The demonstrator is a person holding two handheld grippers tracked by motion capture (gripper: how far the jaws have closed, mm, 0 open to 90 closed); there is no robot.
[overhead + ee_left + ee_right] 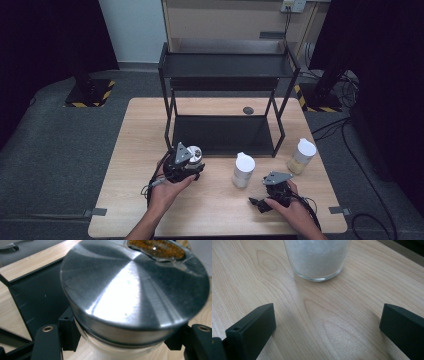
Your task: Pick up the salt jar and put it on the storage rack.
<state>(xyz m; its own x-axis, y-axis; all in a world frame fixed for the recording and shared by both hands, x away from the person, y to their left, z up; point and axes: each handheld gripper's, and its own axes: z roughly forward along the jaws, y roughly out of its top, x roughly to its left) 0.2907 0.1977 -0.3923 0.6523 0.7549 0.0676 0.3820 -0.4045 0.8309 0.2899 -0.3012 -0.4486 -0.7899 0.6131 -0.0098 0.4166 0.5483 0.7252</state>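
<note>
1. The left gripper (186,167) clamps a steel-lidded jar (135,297) at the rack's (227,75) six o'clock; shelving it seems the step in hand.
2. Next move: carry it toward twelve o'clock onto the lower shelf (222,132).
3. The right gripper (274,192) rests wide open, facing a jar of white grains (318,258).
4. A third jar (301,156) sits at three o'clock, clear of the path.

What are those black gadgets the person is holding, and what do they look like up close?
Each hand carries a black two-jaw gripper: the left gripper and right gripper both wear a grey three-cornered plate on top, and a dark cable trails back from each. Close up, the jaws are flat black blocks with small brass-ringed holes. The forearms are bare, no sleeves in view.
</note>
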